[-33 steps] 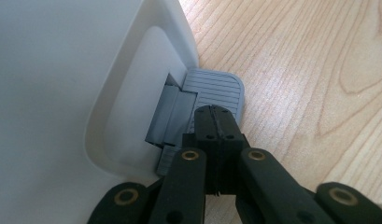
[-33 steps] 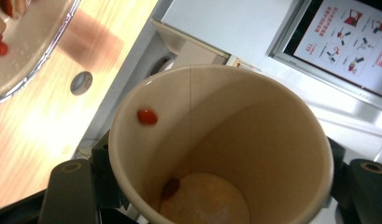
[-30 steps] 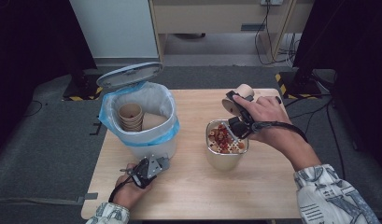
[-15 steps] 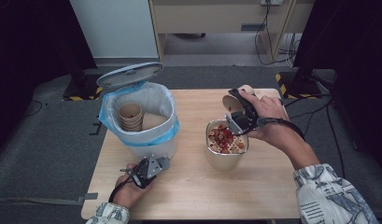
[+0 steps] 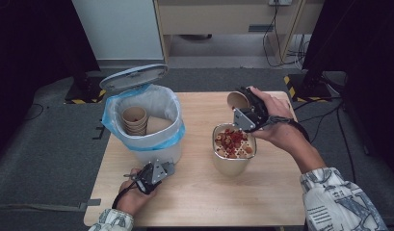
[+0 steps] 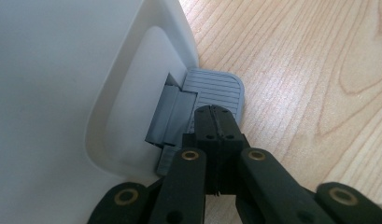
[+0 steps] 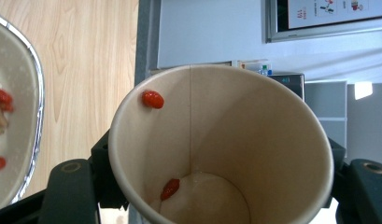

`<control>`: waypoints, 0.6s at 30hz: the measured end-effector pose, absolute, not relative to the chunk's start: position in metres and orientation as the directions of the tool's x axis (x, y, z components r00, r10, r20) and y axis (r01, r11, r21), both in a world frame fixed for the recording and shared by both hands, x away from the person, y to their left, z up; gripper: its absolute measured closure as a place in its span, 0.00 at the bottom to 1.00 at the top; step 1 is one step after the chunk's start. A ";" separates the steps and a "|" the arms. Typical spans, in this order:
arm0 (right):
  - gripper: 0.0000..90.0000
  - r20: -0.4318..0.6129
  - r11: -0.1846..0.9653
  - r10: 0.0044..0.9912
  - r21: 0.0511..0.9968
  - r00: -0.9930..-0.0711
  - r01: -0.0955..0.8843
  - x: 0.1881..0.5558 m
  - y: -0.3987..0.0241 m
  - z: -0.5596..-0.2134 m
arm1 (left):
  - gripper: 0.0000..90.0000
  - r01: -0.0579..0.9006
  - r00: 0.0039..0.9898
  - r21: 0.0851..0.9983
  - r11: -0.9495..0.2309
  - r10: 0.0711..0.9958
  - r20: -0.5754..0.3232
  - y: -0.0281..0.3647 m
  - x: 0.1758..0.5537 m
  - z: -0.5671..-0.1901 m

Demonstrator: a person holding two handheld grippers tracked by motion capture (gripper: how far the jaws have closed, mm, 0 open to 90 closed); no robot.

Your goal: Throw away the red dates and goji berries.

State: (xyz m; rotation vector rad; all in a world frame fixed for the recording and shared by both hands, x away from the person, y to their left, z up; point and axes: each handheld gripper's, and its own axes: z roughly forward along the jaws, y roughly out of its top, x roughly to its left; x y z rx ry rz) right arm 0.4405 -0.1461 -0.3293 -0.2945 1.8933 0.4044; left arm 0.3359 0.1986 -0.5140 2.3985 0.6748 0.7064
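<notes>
Cup [image 7: 221, 144] is held in the closed right gripper [image 5: 246, 111] above the table's far side, just behind the bowl [image 5: 233, 162]. Since a second ago it has been lifted off the bowl's rim and tipped back; pouring looks finished, though two berries [image 7: 152, 99] remain inside. Its long axis now lies near level, mouth apparently leftward. The pedal [image 6: 215, 88] is pressed by the shut left gripper [image 6: 215, 122], lid [image 5: 134, 77] up.
</notes>
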 end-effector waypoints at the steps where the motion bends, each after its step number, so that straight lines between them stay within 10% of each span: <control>1: 0.32 -0.935 0.907 0.007 0.156 -0.355 -0.391 0.441 -0.146 -0.328 | 0.99 0.304 0.737 0.617 -0.726 0.590 0.331 0.199 0.336 -0.514; 18: 0.31 -0.899 0.874 0.155 0.319 -0.410 -0.368 0.449 -0.145 -0.321 | 0.99 0.304 0.737 0.617 -0.726 0.589 0.331 0.199 0.336 -0.514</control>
